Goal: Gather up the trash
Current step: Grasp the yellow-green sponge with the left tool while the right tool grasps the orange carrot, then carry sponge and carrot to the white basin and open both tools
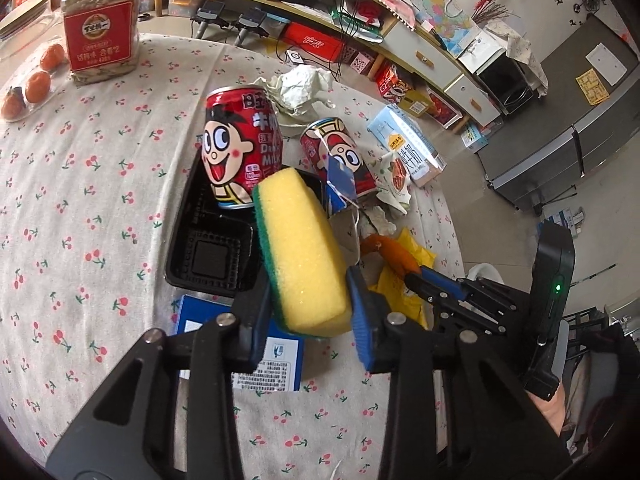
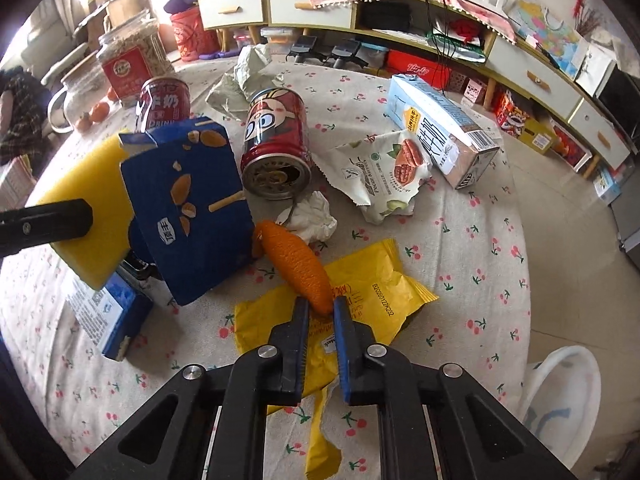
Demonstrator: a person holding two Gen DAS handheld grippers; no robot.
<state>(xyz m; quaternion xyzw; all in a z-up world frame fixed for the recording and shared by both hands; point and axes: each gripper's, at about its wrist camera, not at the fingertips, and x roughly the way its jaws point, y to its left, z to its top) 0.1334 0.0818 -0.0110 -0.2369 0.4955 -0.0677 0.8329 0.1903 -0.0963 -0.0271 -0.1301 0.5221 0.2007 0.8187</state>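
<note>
Yellow foam fills the left claw (image 1: 308,312): its pads are clamped on a sponge (image 1: 300,252) whose green scrub side faces left. That sponge hides part of the black tray (image 1: 208,252) beyond it, where one upright red can (image 1: 234,148) stands. A second red can (image 2: 276,148) lies tipped ahead of the right claw (image 2: 320,308), which is pinched shut on the near end of an orange toy-like piece (image 2: 296,264); what it is stays unclear. Beneath that claw lies a yellow wrapper (image 2: 360,304), partly covered, on the counter (image 1: 80,200).

Cherry-print tablecloth (image 2: 460,248) carries cans (image 2: 276,144), wrappers (image 2: 380,176), carton (image 2: 440,128).
</note>
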